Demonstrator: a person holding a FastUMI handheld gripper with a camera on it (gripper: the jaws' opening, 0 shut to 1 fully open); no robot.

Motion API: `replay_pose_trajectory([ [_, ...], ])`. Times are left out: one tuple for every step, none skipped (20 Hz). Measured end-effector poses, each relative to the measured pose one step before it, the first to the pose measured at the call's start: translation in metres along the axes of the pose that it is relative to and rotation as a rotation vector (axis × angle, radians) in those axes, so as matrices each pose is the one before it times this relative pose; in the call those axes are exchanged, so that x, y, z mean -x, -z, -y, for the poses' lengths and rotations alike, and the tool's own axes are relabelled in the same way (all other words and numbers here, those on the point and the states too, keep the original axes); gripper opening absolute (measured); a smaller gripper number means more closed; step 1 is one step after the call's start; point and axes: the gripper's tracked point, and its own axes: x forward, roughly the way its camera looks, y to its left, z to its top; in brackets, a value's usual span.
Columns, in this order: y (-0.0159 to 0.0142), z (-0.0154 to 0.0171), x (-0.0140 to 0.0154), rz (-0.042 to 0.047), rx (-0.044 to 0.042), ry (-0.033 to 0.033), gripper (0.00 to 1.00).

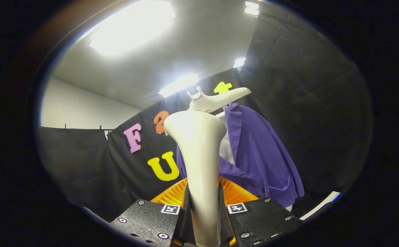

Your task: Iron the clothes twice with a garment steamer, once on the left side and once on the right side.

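We have the tongs (204, 219) clamped on the handle of the garment steamer (199, 147), its head raised just short of the purple jacket (261, 151) hanging beyond. We judge both side passes remain.

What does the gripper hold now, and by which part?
The gripper holds the garment steamer by the lower part of its handle, one finger on each side, its head pointing toward the purple jacket.
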Motion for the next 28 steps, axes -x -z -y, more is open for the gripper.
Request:
replay_pose_trajectory([
  [-0.00318,0.00684,-0.00903,0.01409,0.00189,0.01608,0.35],
  [-0.00152,0.00701,-0.0088,0.00798,-0.00484,0.01619,0.35],
  [0.00104,0.00548,-0.00926,0.00085,-0.00588,0.01647,0.35],
  [-0.00267,0.00706,-0.01112,0.00885,-0.00749,0.01946,0.35],
  [-0.00265,0.00857,-0.0096,0.00617,-0.00146,0.01921,0.35],
  [-0.00431,0.00714,-0.01052,0.01241,-0.00156,0.01955,0.35],
  [0.00002,0.00939,-0.00783,0.0043,0.00039,0.02185,0.35],
  [0.00113,0.00885,-0.0076,-0.00101,-0.00394,0.02078,0.35],
  [0.0057,0.00888,-0.00633,-0.01068,-0.00894,0.01984,0.35],
  [0.00796,0.00879,-0.00367,-0.01936,-0.0133,0.01703,0.35],
  [0.00664,0.00714,-0.00542,-0.01855,-0.00619,0.01056,0.35],
  [0.00927,0.00745,-0.00275,-0.02118,-0.00151,0.01238,0.35],
  [0.01039,0.00668,-0.00355,-0.02317,0.00212,0.00906,0.35],
  [0.00821,0.00559,-0.00056,-0.02303,-0.00087,0.00353,0.35],
  [0.00891,0.00246,-0.00358,-0.02363,-0.0025,0.00263,0.35],
  [0.00855,0.00418,-0.00042,-0.019,0.00001,0.00335,0.35],
  [0.00921,0.00424,-0.00226,-0.01903,0.00147,0.00562,0.36],
  [0.00817,0.00466,-0.00195,-0.01868,0.00087,0.00722,0.36],
  [0.00803,0.00199,-0.00473,-0.01761,-0.00116,0.00932,0.36],
  [0.00773,0.00214,-0.00443,-0.01567,-0.00172,0.0098,0.36],
  [0.00705,0.00474,-0.0017,-0.01517,-0.00206,0.01003,0.36],
  [0.00821,0.00457,-0.00233,-0.01494,-0.00179,0.00875,0.36],
  [0.00887,0.00495,-0.00153,-0.01636,-0.00177,0.00794,0.36],
  [0.00756,0.00222,-0.00223,-0.01651,-0.00199,0.00873,0.36],
  [0.01014,-0.0007,-0.004,-0.01575,-0.00257,0.00805,0.36],
  [0.00821,-0.00157,-0.00409,-0.01605,-0.00288,0.00603,0.36],
  [0.00542,-0.00069,-0.00474,-0.01612,-0.00352,0.00628,0.36],
  [0.00569,0.00073,-0.00429,-0.01617,-0.00161,0.00571,0.36],
])
